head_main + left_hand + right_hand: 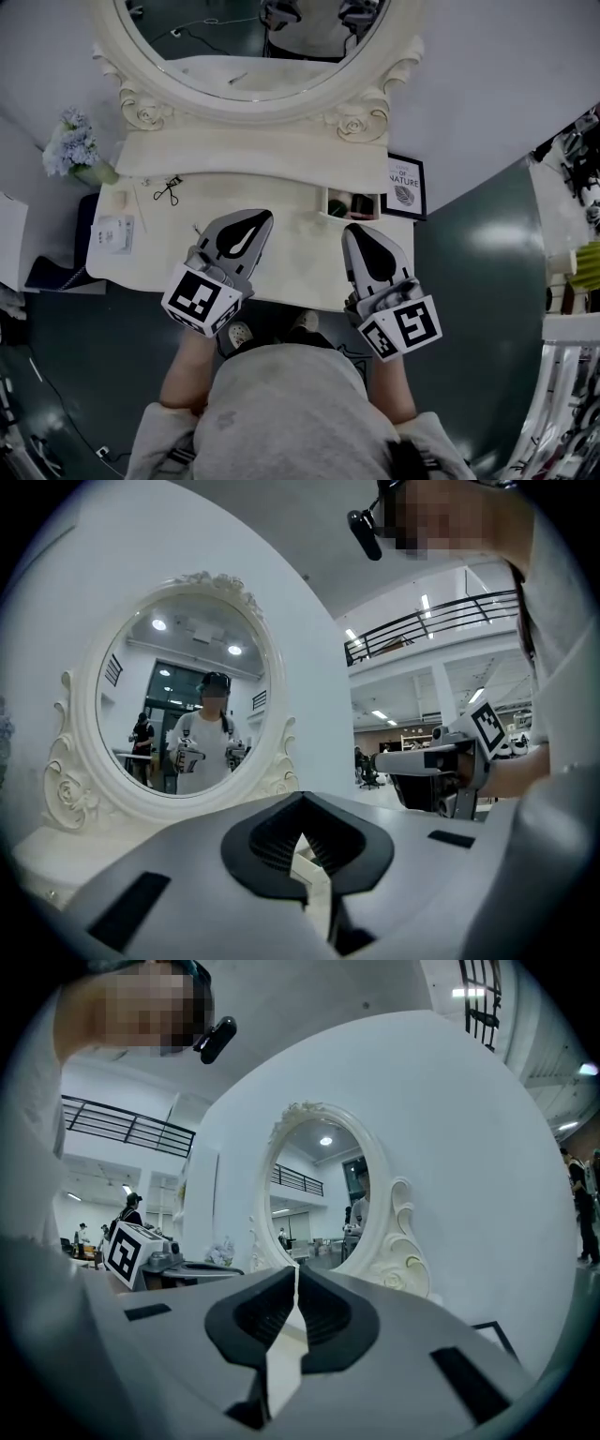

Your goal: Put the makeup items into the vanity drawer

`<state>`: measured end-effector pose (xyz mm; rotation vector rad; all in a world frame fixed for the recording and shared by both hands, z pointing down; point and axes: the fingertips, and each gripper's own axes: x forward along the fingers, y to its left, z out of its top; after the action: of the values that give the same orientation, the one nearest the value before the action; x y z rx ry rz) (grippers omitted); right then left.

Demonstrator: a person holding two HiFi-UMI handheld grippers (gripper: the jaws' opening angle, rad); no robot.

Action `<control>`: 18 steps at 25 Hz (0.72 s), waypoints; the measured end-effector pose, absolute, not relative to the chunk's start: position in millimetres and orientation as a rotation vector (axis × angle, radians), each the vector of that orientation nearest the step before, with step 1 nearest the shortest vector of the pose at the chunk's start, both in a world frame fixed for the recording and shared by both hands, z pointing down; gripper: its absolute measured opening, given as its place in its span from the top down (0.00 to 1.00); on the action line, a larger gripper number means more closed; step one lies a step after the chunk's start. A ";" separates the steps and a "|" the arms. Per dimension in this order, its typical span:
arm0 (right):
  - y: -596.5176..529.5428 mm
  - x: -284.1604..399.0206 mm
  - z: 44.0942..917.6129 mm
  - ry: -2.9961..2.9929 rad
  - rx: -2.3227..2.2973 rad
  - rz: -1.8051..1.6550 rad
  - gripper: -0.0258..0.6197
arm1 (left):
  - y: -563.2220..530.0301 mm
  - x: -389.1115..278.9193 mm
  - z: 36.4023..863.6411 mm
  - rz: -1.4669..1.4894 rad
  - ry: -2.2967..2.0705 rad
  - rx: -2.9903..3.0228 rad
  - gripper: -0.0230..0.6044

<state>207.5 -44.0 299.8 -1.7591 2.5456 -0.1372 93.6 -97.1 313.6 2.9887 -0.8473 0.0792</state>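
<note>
A cream vanity (281, 267) with an oval mirror (253, 47) stands before me. At its back right a small drawer (354, 203) is open, with a green and a reddish item inside. An eyelash curler (169, 190), a small pale jar (119, 200) and a flat white packet (114, 234) lie at the table's left. My left gripper (248, 223) hovers over the middle of the top, shut and empty (300, 836). My right gripper (359, 234) hangs just in front of the drawer, jaws together with nothing between them (296, 1283).
A vase of pale blue flowers (70, 142) stands at the back left corner. A framed print (405, 186) leans on the wall right of the drawer. The mirror frame (272, 771) rises close behind both grippers. A white rack (562, 328) stands at the far right.
</note>
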 end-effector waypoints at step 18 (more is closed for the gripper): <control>-44.7 112.5 274.6 2.633 -1.637 -0.042 0.92 | -80.5 -16.3 275.5 -0.051 -1.065 2.960 0.94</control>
<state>112.5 -44.7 274.6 -1.6371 2.6332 -0.0418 -16.3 -80.5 275.5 2.9596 -1.0653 -0.0509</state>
